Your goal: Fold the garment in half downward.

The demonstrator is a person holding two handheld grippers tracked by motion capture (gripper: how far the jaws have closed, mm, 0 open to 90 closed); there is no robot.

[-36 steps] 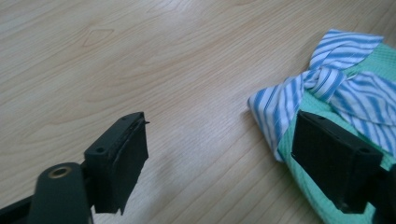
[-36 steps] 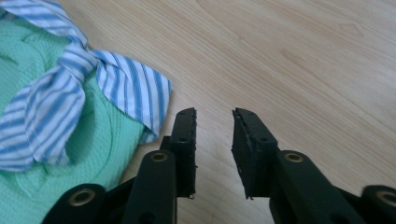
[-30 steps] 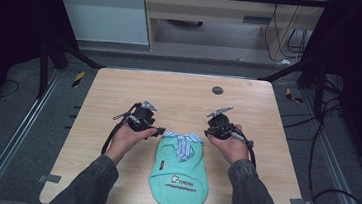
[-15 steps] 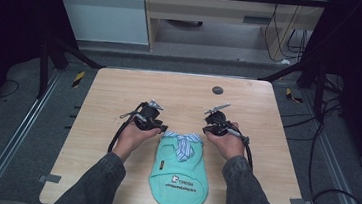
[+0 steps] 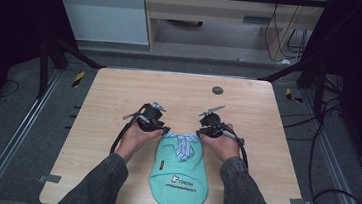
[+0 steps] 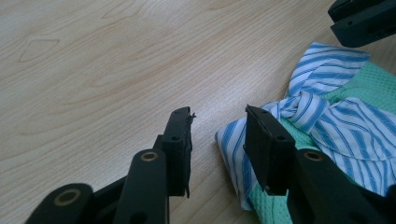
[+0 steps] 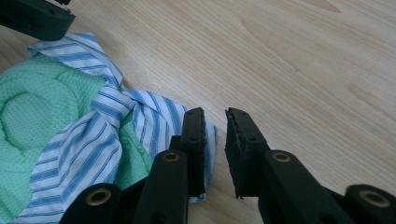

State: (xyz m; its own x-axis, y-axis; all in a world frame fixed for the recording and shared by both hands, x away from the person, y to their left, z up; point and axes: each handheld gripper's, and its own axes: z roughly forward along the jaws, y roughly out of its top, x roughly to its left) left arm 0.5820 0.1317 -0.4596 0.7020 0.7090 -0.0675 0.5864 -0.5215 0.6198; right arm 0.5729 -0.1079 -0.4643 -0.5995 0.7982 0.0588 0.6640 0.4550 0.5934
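Observation:
A mint-green bib-shaped garment (image 5: 179, 179) lies flat at the table's near middle, with a blue-and-white striped collar (image 5: 183, 145) knotted at its top. My left gripper (image 5: 165, 129) rests at the collar's left end. In the left gripper view the left gripper (image 6: 218, 112) is open, its jaws having just opened a little, with bare wood between them and the striped cloth (image 6: 327, 116) under the right jaw. My right gripper (image 5: 199, 132) sits at the collar's right end. In its own view the right gripper (image 7: 215, 113) has just opened to a narrow gap with nothing in it, beside the striped cloth (image 7: 93, 140).
A small dark round disc (image 5: 217, 90) is set in the wooden table (image 5: 119, 91) near its far edge. Cables trail from both grippers across the table. Metal rails run along the floor on both sides, and a yellow-black item (image 5: 78, 78) lies on the floor at the left.
The left gripper has shifted slightly right, toward the collar. The right gripper and the garment stay where they were.

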